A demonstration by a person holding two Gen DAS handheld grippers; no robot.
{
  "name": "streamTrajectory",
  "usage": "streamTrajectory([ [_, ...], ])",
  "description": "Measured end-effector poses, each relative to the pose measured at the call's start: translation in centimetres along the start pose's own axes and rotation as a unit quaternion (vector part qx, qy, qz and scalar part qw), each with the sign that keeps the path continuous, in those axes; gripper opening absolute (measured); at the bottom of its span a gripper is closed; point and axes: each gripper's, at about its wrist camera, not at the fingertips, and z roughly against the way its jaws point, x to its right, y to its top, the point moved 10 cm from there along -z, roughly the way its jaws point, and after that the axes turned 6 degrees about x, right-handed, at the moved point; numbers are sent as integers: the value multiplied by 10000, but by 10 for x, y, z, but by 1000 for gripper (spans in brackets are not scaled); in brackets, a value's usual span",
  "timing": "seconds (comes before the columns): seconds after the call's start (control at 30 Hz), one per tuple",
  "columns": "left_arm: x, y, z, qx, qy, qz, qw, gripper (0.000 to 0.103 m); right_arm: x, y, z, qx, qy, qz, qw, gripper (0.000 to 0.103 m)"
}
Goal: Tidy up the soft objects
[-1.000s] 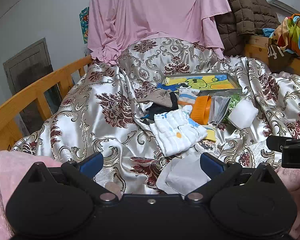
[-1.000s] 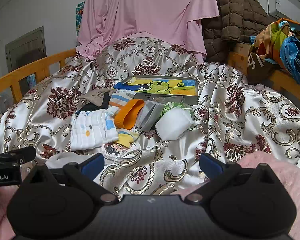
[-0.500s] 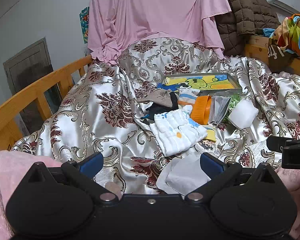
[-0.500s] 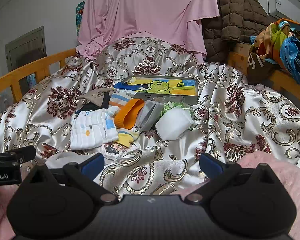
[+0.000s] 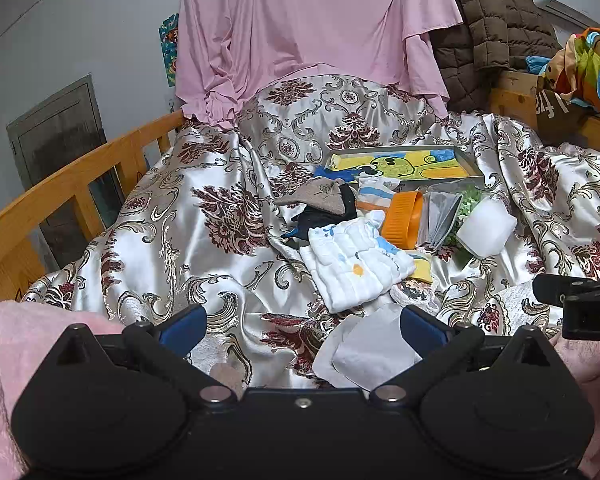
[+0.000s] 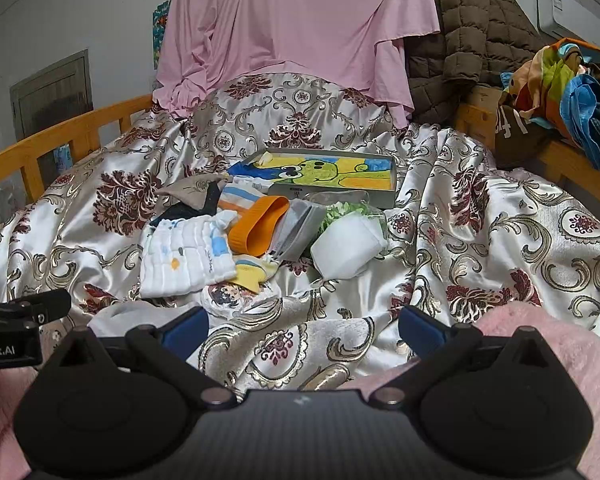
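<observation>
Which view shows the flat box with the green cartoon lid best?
Right wrist view: the flat box with the green cartoon lid sits near centre, its picture and front wall unobstructed. In the left wrist view the same box lies flatter, with its near left corner hidden behind socks.

My left gripper (image 5: 302, 326) sits low at the near edge of the bed, jaws spread wide, nothing between its blue-padded fingertips (image 5: 183, 323). My right gripper (image 6: 303, 326) is level beside it, jaws equally wide and empty. Each gripper's side shows at the edge of the other's view. My pink fleece sleeves (image 5: 8, 344) flank both bodies; part of my hand (image 5: 592, 364) shows at lower right.
</observation>
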Motion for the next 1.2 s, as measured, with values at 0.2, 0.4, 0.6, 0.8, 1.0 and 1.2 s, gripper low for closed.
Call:
streamTrajectory([
  [0.2,0,0,0,-2,-2,2,10000,102,0,0,0,-1,-2,3,10000,102],
  [0.4,0,0,0,-6,-5,4,10000,102,-1,2,0,-3,-5,7,10000,103],
  [0.6,-1,-1,0,-103,-51,16,9999,102,0,4,1,-75,41,-34,10000,103],
  [0.8,-3,-1,-14,-413,-229,55,9989,102,-4,9,-7,-194,234,-52,9995,103],
  [1.0,2,6,-36,-844,-686,57,9941,102,2,38,-4,269,408,66,9988,103],
  [1.2,18,17,-69,-1347,-1261,-564,9812,102,3,70,-23,599,661,515,9947,103],
])
